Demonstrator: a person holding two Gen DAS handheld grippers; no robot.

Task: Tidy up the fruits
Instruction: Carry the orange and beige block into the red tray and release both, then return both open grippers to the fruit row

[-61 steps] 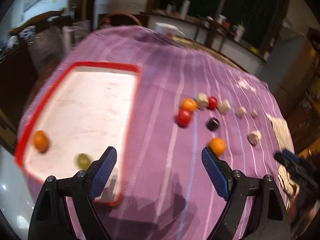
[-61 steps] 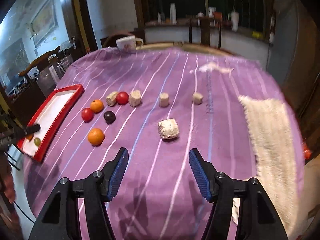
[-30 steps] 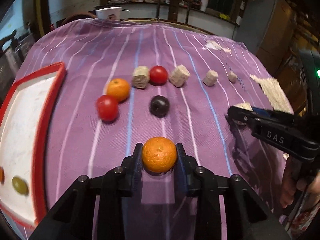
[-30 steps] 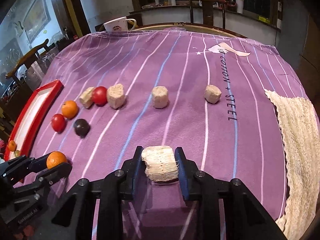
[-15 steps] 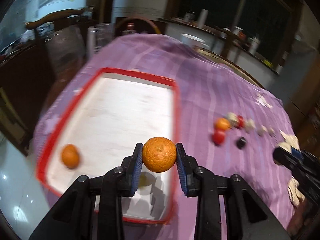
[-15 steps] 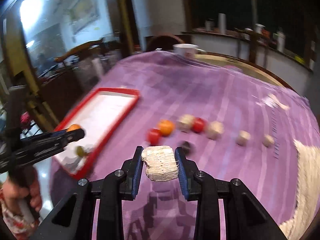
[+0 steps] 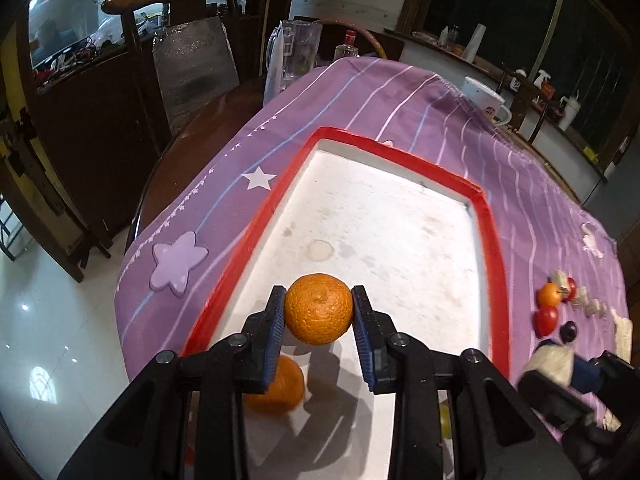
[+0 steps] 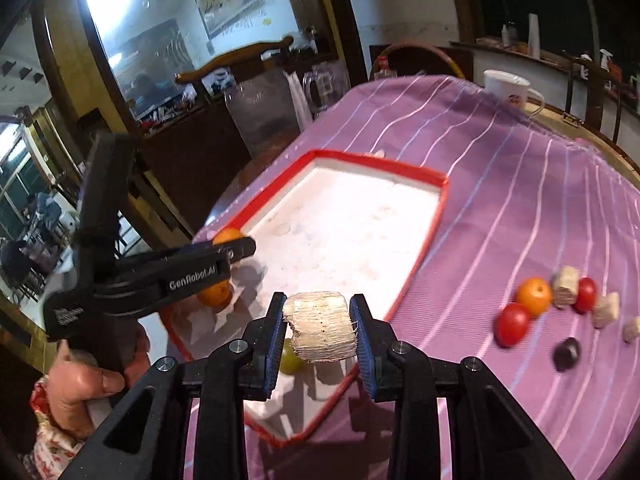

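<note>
My left gripper (image 7: 319, 314) is shut on an orange (image 7: 318, 309), held above the near end of the red-rimmed white tray (image 7: 400, 152). A second orange (image 7: 280, 390) and a green fruit (image 8: 291, 361) lie in the tray below. My right gripper (image 8: 319, 324) is shut on a pale fibrous chunk (image 8: 322, 326), over the tray's near corner (image 8: 416, 176). An orange (image 8: 534, 295), two red fruits (image 8: 511, 324) and a dark fruit (image 8: 566, 354) lie on the purple cloth to the right. The left gripper shows in the right wrist view (image 8: 234, 245).
Several pale chunks (image 8: 606, 310) lie among the fruits on the striped purple tablecloth (image 8: 520, 184). A white mug (image 8: 506, 85) stands at the far edge. A glass jug (image 7: 294, 54) and a wooden chair (image 7: 160, 20) are beyond the table's left side.
Both grippers have swung left and closer to the tray. The left gripper's orange now hangs over the tray's near end, above the second orange. The right gripper's chunk is over the tray corner.
</note>
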